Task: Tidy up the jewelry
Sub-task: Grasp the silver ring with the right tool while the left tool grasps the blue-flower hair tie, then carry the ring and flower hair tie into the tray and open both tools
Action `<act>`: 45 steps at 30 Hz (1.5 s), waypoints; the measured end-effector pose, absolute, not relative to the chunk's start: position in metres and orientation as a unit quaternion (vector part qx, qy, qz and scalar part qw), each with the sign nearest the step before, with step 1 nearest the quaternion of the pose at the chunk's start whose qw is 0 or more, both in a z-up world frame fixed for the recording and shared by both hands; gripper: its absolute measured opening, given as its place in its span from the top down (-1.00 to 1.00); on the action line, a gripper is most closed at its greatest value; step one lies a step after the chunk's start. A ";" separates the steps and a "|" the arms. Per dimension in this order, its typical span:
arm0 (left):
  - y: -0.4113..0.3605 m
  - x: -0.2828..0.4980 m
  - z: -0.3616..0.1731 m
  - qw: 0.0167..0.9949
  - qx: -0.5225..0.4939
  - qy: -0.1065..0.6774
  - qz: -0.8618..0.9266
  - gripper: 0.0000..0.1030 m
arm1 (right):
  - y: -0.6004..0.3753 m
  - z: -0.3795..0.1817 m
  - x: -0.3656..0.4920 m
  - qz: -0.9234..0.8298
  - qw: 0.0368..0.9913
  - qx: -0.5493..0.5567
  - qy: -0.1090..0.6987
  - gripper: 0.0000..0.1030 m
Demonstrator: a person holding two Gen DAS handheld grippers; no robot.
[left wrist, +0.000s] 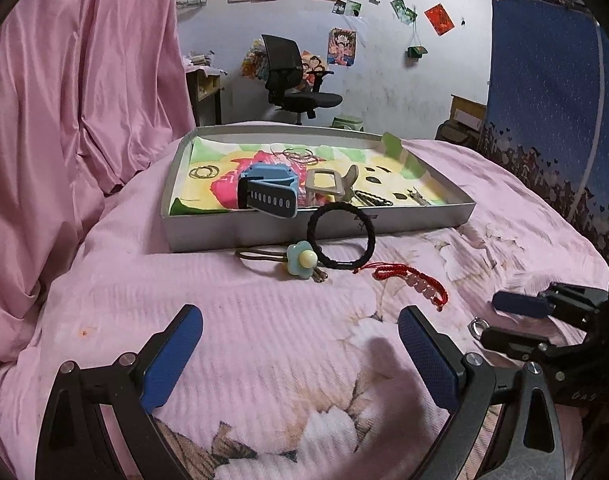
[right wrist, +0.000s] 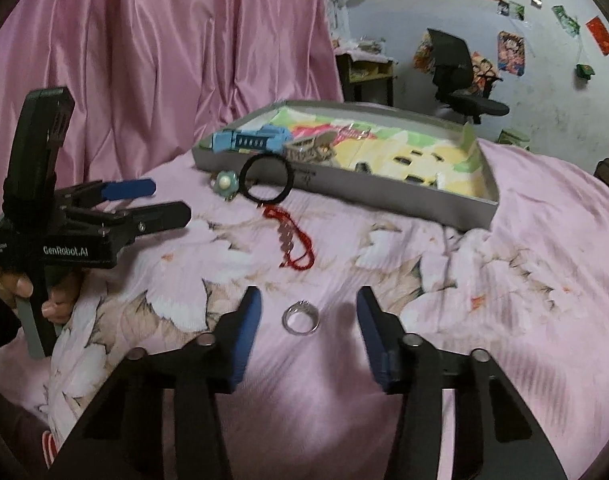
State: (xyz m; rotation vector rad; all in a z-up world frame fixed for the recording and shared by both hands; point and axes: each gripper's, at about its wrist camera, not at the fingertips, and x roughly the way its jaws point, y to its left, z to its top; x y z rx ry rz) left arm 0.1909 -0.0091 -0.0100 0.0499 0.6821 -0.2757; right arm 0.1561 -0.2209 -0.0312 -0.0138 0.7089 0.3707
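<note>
While bangles (left wrist: 302, 156) lie inside, the tray (left wrist: 264, 236) holds a watch (left wrist: 268, 192).

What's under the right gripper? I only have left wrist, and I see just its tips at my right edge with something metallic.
Observer: A silver ring lies flat on the pink bedspread, between the open fingers of the right gripper, touching neither.
Operator: Is the left gripper holding anything? My view shows only bare cloth between its pads.
Observer: From the right wrist view, the left gripper hangs above the bedspread, fingers apart, nothing in them.
Operator: What's nearest the ring?
Observer: The red cord bracelet, lying just beyond the ring toward the gray tray; the black hair tie lies further on, by the tray wall.
</note>
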 end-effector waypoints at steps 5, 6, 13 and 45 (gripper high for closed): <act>-0.010 0.196 -0.013 0.929 0.028 0.343 -0.134 -0.92 | -0.216 -0.043 0.162 0.190 0.907 -0.007 0.376 0.35; -0.011 0.198 -0.014 0.929 0.030 0.345 -0.133 -0.90 | -0.216 -0.044 0.164 0.190 0.905 -0.006 0.380 0.37; -0.013 0.216 -0.017 0.922 0.041 0.364 -0.127 -0.62 | -0.217 -0.052 0.178 0.187 0.898 0.012 0.397 0.64; -0.018 0.240 -0.022 0.914 0.014 0.376 -0.149 0.54 | -0.218 -0.054 0.194 0.188 0.904 0.030 0.382 0.64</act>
